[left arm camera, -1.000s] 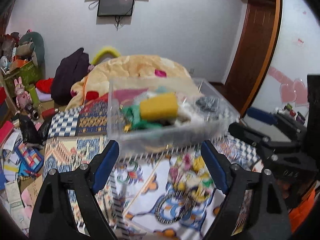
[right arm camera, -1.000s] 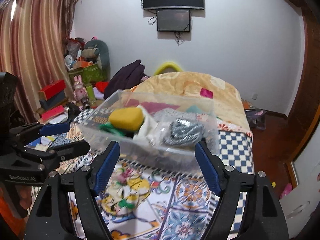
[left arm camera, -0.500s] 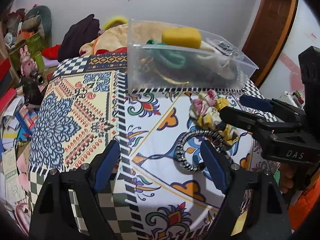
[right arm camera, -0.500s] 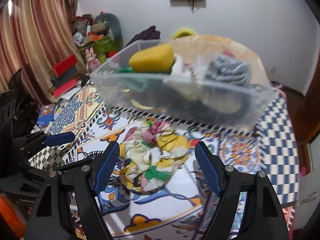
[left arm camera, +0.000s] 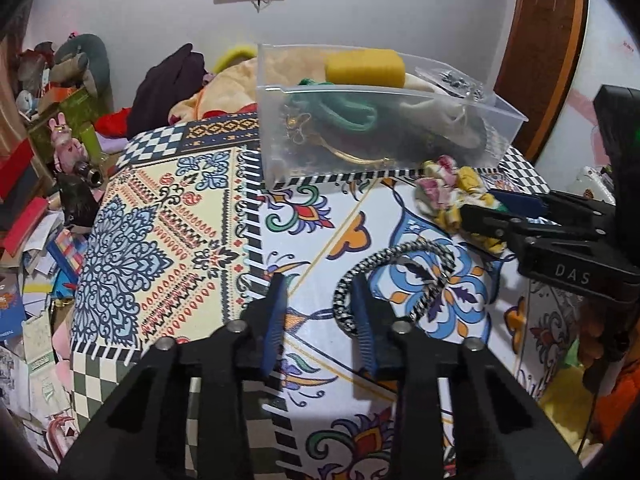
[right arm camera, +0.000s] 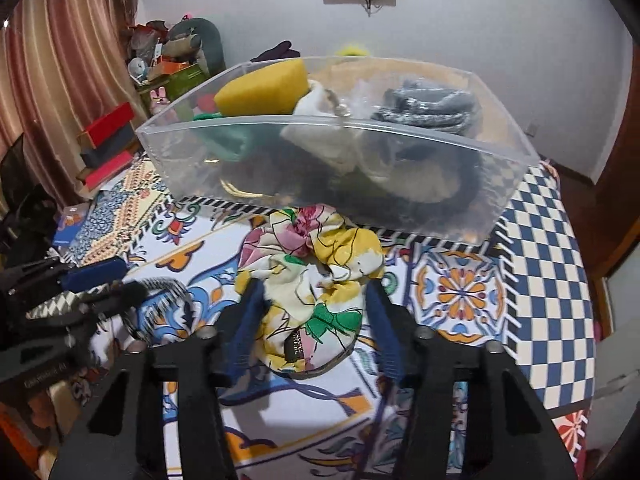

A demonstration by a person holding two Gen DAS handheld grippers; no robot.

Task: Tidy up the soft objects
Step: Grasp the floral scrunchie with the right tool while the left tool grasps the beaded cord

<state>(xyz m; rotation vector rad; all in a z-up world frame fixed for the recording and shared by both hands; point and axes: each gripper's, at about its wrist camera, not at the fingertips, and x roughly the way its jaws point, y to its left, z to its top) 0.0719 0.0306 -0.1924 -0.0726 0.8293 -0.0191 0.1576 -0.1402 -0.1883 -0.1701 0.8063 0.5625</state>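
Left wrist view: we see the left gripper (left arm camera: 322, 312) with jaws partly spread, low over the patterned cloth (left arm camera: 168, 240). Its right finger overlaps the near edge of a black-and-white braided band (left arm camera: 400, 276) lying flat on the cloth; whether it touches the band we cannot tell. Beyond stands a clear bin (left arm camera: 384, 120) holding a yellow sponge (left arm camera: 364, 68) and green cord (left arm camera: 348, 110). The right gripper (left arm camera: 504, 210) enters from the right at a floral scrunchie (left arm camera: 452, 188).

Right wrist view: we see the right gripper (right arm camera: 312, 308) with jaws spread on either side of the scrunchie (right arm camera: 312, 276), which rests on the cloth just before the bin (right arm camera: 320, 168). The left gripper (right arm camera: 104, 284) appears blurred at left.
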